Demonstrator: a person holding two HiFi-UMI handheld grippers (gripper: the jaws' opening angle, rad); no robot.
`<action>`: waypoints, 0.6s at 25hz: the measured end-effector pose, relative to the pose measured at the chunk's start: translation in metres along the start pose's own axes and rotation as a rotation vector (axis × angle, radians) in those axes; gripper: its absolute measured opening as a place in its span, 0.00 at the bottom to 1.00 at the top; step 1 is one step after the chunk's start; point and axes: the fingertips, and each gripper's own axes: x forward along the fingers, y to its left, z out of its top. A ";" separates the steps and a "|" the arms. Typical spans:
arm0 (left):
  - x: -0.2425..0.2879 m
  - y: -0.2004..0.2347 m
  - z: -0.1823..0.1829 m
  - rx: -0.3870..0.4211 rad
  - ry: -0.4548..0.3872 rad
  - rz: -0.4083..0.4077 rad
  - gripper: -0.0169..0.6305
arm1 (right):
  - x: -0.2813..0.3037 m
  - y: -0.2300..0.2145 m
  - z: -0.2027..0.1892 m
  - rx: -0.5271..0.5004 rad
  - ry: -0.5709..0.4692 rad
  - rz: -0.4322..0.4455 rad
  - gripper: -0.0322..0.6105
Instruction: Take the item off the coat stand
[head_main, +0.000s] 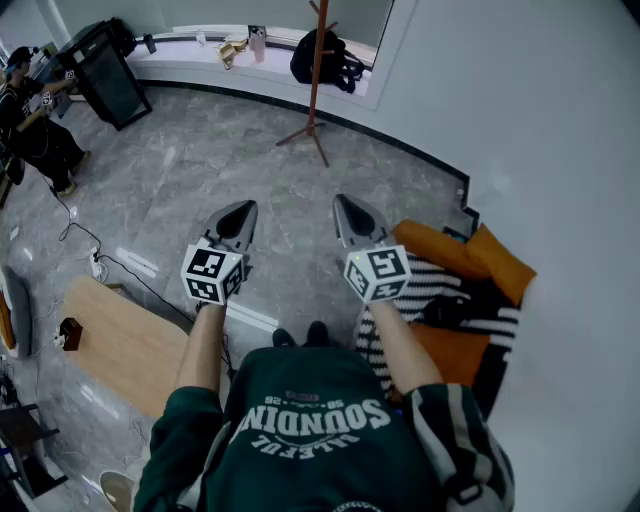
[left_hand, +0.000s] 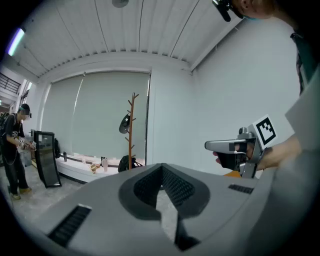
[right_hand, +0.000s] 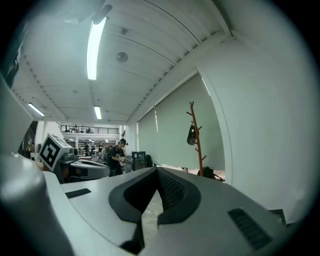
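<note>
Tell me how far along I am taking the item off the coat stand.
Nothing done yet: the dark item hangs on the coat stand. In hand: nothing; the left gripper and right gripper are shut, empty, far from it. Remaining: approach, grip the item, lift it off.

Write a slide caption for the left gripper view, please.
Shut left gripper faces a wooden coat stand holding one dark item.

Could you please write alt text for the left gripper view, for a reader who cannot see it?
The left gripper, jaws shut and empty, points toward a wooden coat stand with a dark item hanging on it. The right gripper is at the right; a person stands far left.
</note>
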 end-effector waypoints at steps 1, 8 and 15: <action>0.000 -0.002 0.000 -0.010 0.002 0.002 0.03 | -0.001 -0.002 -0.002 0.002 0.007 -0.011 0.05; 0.010 -0.015 -0.003 -0.036 0.012 0.009 0.03 | -0.007 -0.019 -0.013 0.031 0.029 -0.039 0.05; 0.027 -0.045 -0.003 0.036 0.008 -0.058 0.03 | -0.013 -0.032 -0.018 0.054 0.040 -0.019 0.05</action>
